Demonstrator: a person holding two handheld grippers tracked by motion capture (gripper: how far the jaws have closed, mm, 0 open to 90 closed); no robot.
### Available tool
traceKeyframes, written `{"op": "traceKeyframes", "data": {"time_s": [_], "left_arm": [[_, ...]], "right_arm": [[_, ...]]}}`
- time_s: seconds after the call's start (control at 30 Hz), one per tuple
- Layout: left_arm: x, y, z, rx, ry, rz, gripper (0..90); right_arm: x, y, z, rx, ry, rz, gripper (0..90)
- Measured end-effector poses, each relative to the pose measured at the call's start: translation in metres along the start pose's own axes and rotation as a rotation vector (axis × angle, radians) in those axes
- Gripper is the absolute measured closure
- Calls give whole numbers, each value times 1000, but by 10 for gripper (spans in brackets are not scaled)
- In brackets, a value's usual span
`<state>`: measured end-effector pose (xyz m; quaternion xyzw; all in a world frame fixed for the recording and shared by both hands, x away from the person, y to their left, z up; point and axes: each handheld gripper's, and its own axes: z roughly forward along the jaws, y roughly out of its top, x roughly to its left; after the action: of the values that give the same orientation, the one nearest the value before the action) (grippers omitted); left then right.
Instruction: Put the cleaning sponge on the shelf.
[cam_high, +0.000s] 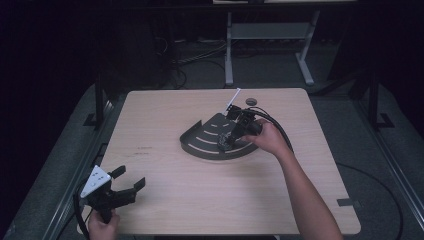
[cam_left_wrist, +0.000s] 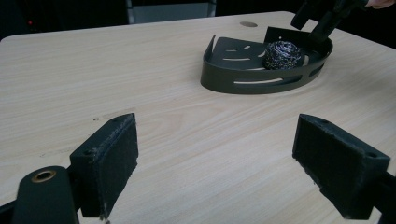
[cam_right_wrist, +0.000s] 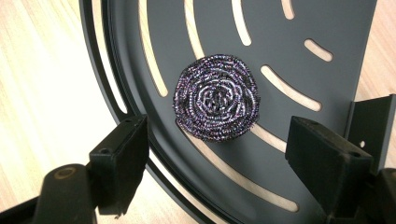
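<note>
Steel wool, coiled into a round, purple-glinting scouring pad (cam_right_wrist: 215, 96), lies on the slotted floor of the dark metal, fan-shaped tray (cam_right_wrist: 327, 37), toward the tray's curved wall at about seven o'clock of the floor in the right gripper view. In the high view the tray (cam_high: 197, 137) sits just past the middle of the pale wood-grain table (cam_high: 165, 190), toward one o'clock. By its look, the pad will be very light, springy and soft; it should squash rather than slip, and loose wire loops may snag on the slots. Best hold is across its middle, pads on opposite sides of the coil.

The right gripper (cam_right_wrist: 217, 163) hangs over the tray, pointing down, jaws parted wider than the pad, which lies just beyond their tips and touches neither of them; nothing is gripped. The left gripper (cam_left_wrist: 215, 163) rests low near the table's seven o'clock corner, jaws spread wide over bare wood, holding nothing, well apart from the tray.
</note>
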<state>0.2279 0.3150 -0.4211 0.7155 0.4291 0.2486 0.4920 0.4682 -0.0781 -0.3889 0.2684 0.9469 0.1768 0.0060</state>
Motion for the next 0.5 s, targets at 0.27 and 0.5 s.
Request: {"op": "traceKeyframes", "data": {"time_s": [0.27, 0.5], "left_arm": [[0, 0, 0, 3, 1, 2, 137], [-2, 0, 2, 8, -5, 3, 137]], "right_arm": [[1, -5, -6, -6, 2, -4, 209], [4, -13, -12, -13, 3, -4, 207]]}}
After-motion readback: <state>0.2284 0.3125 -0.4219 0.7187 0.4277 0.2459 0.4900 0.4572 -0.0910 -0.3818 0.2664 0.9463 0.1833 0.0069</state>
